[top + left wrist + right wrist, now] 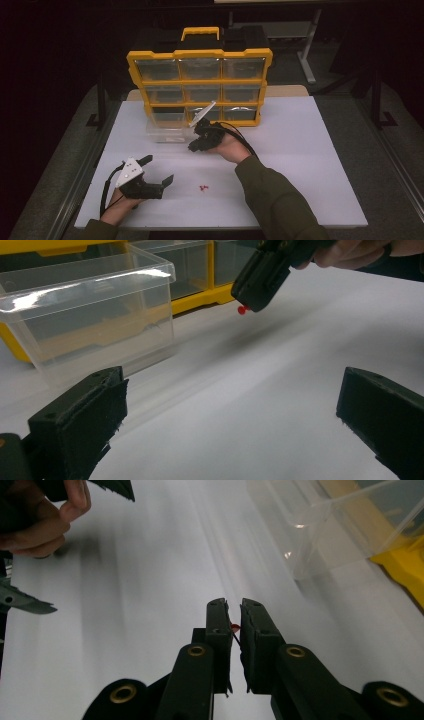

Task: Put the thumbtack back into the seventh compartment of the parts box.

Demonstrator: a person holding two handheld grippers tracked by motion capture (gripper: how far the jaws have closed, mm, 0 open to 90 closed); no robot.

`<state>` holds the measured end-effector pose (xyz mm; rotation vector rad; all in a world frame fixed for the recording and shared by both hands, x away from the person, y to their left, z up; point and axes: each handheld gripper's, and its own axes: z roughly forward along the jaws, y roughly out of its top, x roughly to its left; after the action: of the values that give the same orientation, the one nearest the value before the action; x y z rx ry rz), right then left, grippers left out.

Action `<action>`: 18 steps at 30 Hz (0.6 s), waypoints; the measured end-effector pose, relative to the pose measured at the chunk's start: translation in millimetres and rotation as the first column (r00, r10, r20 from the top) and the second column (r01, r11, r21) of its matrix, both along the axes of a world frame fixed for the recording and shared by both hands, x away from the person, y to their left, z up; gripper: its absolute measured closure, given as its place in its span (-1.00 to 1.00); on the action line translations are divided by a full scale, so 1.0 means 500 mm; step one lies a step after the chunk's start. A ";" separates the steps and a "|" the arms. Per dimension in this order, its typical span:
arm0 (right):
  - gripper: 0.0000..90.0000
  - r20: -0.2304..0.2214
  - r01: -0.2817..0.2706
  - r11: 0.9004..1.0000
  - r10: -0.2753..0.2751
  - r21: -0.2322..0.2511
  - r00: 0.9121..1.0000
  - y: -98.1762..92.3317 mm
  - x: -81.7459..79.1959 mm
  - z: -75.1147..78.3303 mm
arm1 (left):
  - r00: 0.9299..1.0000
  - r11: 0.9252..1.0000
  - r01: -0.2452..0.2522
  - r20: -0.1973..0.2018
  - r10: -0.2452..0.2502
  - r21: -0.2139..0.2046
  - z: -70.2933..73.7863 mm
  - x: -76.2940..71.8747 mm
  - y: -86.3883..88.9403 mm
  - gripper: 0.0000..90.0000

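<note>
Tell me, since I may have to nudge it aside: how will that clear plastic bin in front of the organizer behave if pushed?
The clear bin looks thin-walled and has nothing visible in it, so it is probably light and would slide easily on the smooth white table. Its open top and tall sides suggest a high push might tip it; its walls may flex.

drawer (90, 315): clear glossy plastic | organizer (200, 82): yellow plastic | table (300, 165): matt white
</note>
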<state>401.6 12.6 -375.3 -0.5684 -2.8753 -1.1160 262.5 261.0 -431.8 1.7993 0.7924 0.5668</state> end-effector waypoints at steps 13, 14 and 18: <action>0.83 0.006 0.030 0.999 -0.030 0.020 1.000 0.010 0.029 0.025 | 1.000 1.000 0.002 0.000 -0.002 -0.003 -0.001 0.000 0.001 -1.00; 0.83 0.005 0.038 0.999 -0.039 0.019 0.999 0.011 0.031 0.028 | 1.000 1.000 0.001 -0.001 -0.001 -0.003 -0.001 0.000 0.001 -1.00; 0.82 0.000 0.045 0.999 -0.045 0.028 0.999 0.011 0.038 0.035 | 1.000 1.000 0.001 -0.002 -0.001 -0.007 -0.001 0.000 0.001 -1.00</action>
<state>420.6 18.1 -358.0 -0.6347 -2.8560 -1.1609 262.6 261.3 -432.2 1.7938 0.7939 0.5615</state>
